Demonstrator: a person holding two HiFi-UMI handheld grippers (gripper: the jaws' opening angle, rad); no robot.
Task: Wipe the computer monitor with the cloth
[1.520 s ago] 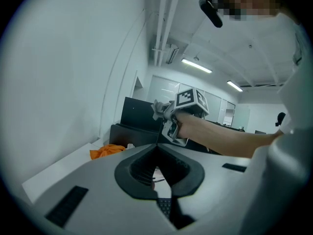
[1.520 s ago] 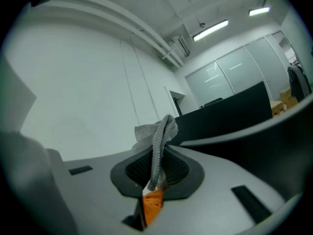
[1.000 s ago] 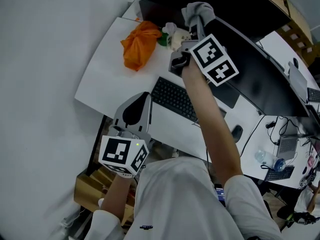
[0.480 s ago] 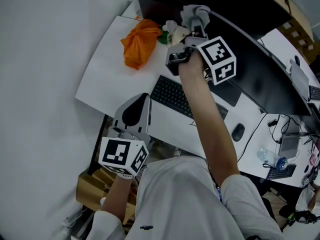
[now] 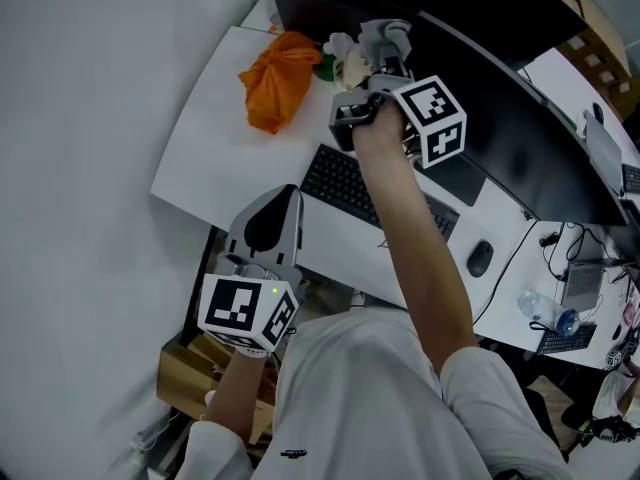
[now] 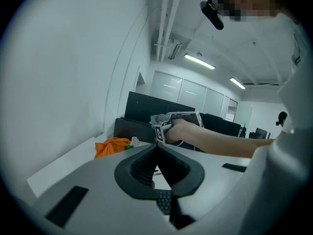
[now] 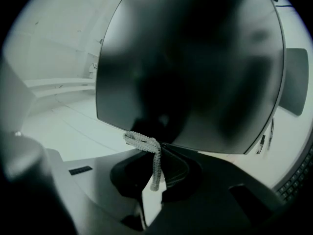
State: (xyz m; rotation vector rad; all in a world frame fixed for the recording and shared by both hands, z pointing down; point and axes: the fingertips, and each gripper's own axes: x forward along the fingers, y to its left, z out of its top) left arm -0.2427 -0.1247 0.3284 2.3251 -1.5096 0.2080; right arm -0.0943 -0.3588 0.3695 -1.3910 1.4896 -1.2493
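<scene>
Cloth meets glass: the right gripper [image 7: 159, 148] has its jaws pinched tight on a grey, nubby-weave cloth [image 7: 155, 166]. A narrow fold loops up over the tips and touches the lower edge of the wide, dark-screened computer monitor [image 7: 195, 67], which fills that gripper's view from 9 to 3 o'clock. The left gripper [image 6: 157, 145] hangs idle at 7 o'clock in the head view, jaws pressed together on nothing, well apart from the screen.

Below the working hand lie a black keyboard [image 5: 345, 193] and, at 4 o'clock, a black mouse [image 5: 480, 258] on the white desk [image 5: 215, 148]. A crumpled orange fabric bundle [image 5: 275, 83] sits at 11 o'clock, near the monitor's left end.

The likeliest risk is thin contact. Only a slim strip of cloth stands proud of the jaws, so a steeper angle or firmer push could bring the hard tips onto the panel and scratch it. The fold could also slip free mid-stroke. A sweep carried low could knock the small cream and green items [image 5: 340, 63] beside the bundle.

As for containers, a brown cardboard box [image 5: 185, 383] stands under the desk at 7 o'clock, its contents hidden behind the left gripper and sleeve. A clear plastic bottle with a blue cap [image 5: 548, 320] lies at 4 o'clock, too small to tell what it holds.
</scene>
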